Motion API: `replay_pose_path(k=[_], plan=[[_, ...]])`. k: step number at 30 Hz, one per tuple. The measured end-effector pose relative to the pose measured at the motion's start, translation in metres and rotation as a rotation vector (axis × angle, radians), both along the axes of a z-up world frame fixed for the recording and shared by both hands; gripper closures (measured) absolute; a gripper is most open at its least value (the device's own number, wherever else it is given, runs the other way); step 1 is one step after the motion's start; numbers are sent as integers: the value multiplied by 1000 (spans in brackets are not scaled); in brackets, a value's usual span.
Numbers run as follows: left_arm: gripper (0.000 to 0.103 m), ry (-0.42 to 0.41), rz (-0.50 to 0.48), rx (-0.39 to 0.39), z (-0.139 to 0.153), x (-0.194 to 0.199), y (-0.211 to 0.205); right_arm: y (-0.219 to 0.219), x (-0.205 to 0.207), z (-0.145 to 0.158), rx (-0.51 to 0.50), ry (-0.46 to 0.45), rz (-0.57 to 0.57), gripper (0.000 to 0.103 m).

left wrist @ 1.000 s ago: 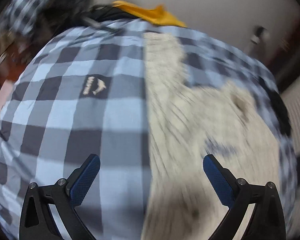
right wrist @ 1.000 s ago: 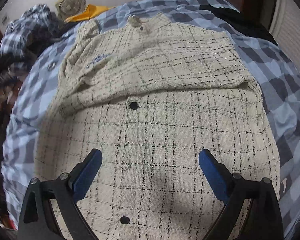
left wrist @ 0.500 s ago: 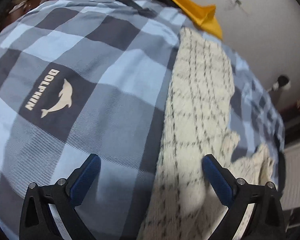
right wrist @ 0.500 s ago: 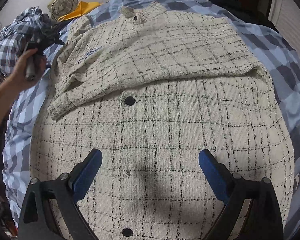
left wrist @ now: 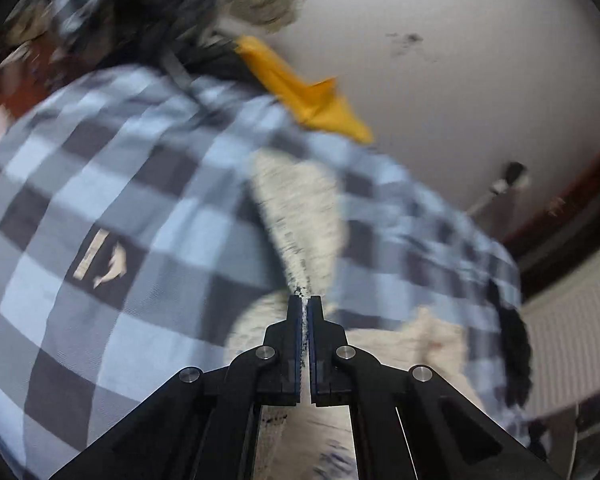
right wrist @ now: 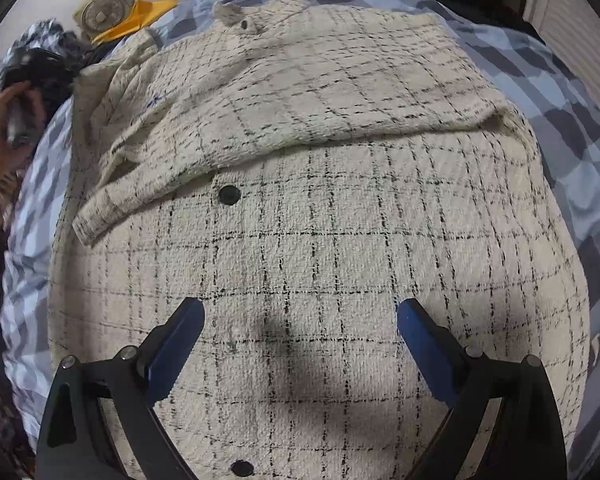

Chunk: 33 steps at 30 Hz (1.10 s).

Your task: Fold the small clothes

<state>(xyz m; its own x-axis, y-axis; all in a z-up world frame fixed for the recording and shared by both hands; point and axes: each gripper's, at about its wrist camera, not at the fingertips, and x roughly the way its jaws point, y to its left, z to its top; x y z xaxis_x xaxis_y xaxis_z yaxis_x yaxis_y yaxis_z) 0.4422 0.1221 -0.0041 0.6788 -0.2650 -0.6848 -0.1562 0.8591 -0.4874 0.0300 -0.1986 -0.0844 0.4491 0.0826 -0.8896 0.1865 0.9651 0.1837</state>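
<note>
A cream jacket [right wrist: 340, 208] with a thin black check lies spread on the bed, on a blue and grey checked cover [right wrist: 560, 92]. One sleeve [right wrist: 260, 128] is folded across its chest, the cuff ending near a black button [right wrist: 229, 194]; a second button [right wrist: 242, 468] shows at the lower edge.

The right gripper [right wrist: 300, 340] hovers over the lower part of the jacket with its blue pads [right wrist: 418, 336] wide apart and nothing between them. The left gripper [left wrist: 305, 308] is closed on a fold of the jacket's cream cloth [left wrist: 300, 216], which rises from its tips; this view is blurred. In the right wrist view the person's left hand [right wrist: 8, 132] shows at the jacket's far left edge.

Past the cover sit a yellow cloth [left wrist: 308, 92], a small fan [right wrist: 102, 10] and a heap of checked clothes [right wrist: 40, 52] against the white wall [left wrist: 460, 60].
</note>
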Motion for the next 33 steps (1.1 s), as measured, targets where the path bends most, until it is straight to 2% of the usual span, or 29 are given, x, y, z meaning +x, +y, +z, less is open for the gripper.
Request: replay_pose_path(k=[1, 3, 4, 5, 6, 8, 9, 10, 12, 14, 16, 19, 22, 23, 25, 27, 28, 30, 31, 33], plan=[[101, -30, -39, 22, 17, -8, -13, -2, -1, 1, 11, -6, -7, 8], [101, -121, -158, 155, 51, -32, -58, -6, -3, 6, 25, -21, -21, 8], [101, -173, -236, 250, 63, -51, -85, -8, -4, 8, 28, -27, -25, 8], [101, -232, -340, 388, 71, -75, -120, -10, -6, 10, 32, -35, -33, 8], [101, -275, -453, 536, 68, -101, -154, -13, -7, 12, 39, -42, -41, 8], [100, -321, -736, 829, 38, -159, -218, -18, -8, 14, 60, -49, -55, 8], [100, -318, -843, 906, 20, -184, -237, -21, -9, 15, 73, -51, -63, 8], [100, -273, -916, 921, -1, -210, -248, -25, -10, 15, 83, -52, -73, 8], [100, -166, -921, 847, -12, -229, -250, -31, -11, 15, 81, -44, -96, 8], [100, -65, -811, 734, -5, -240, -236, -40, -13, 14, 58, -25, -131, 8], [100, -22, -679, 640, 16, -254, -213, -50, -16, 13, 45, -15, -173, 8], [100, 33, -530, 580, 41, -275, -186, -59, -18, 15, 59, -14, -194, 8], [100, 90, -394, 468, 50, -295, -144, -52, -18, 19, 67, -38, -143, 8], [100, 74, -373, 445, 51, -301, -128, -44, -18, 21, 50, -57, -114, 8], [100, 32, -391, 450, 47, -307, -107, -27, -17, 27, 3, -96, -42, 8], [100, 38, -447, 436, 39, -306, -85, -7, -15, 33, -64, -136, 49, 8], [100, 52, -445, 420, 35, -301, -75, 3, -12, 35, -99, -152, 85, 8], [100, 62, -379, 386, 30, -292, -49, 30, 7, 40, -160, -150, 174, 8], [100, 67, -352, 391, 29, -290, -38, 44, 22, 42, -181, -140, 206, 8], [100, 91, -359, 446, 27, -284, -28, 75, 55, 48, -227, -121, 264, 8]])
